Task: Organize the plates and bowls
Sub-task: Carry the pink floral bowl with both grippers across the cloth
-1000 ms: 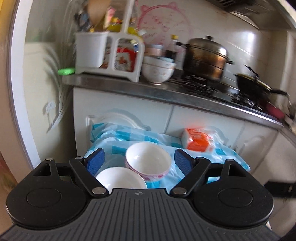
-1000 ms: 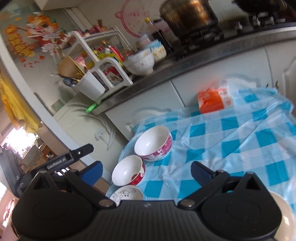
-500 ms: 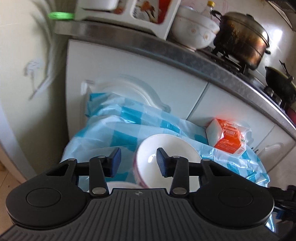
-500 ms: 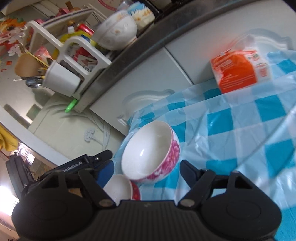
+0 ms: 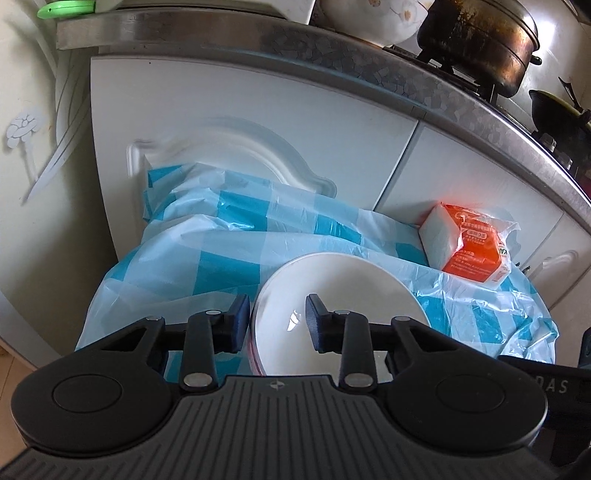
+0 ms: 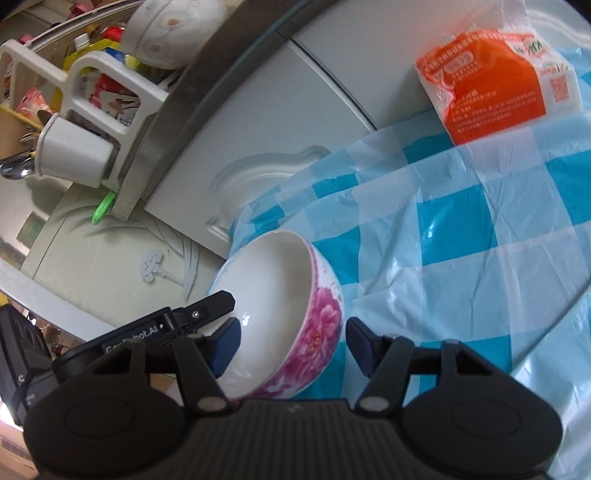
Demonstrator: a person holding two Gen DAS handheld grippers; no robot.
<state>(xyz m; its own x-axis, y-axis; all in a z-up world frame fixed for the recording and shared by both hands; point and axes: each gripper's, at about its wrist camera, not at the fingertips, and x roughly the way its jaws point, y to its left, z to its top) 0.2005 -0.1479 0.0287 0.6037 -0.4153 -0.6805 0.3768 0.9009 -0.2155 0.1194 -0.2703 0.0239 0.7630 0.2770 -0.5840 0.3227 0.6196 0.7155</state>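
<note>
A white bowl (image 5: pixel 343 291) with pink flowers on its outside (image 6: pixel 273 280) stands on the blue-and-white checked plastic cloth (image 5: pixel 207 266). My left gripper (image 5: pixel 276 321) straddles the bowl's left rim, one pad outside and one inside; its jaws are closing and a gap still shows at the inner pad. My right gripper (image 6: pixel 291 345) straddles the opposite wall, left pad inside and right pad just clear of the flowered outside; its jaws are closing too. In the right wrist view, one of the left gripper's fingers (image 6: pixel 214 304) reaches over the far rim.
An orange-and-white packet (image 5: pixel 476 247) lies on the cloth against the white cabinet doors (image 5: pixel 221 110). Above them runs the steel counter edge (image 5: pixel 332 55) with a dark pot (image 5: pixel 480 33), another bowl (image 6: pixel 173 29) and a white utensil rack (image 6: pixel 74 155).
Both grippers came down and in onto the flowered bowl, and their jaws narrowed from wide around its rim. The two smaller bowls dropped out of view.
</note>
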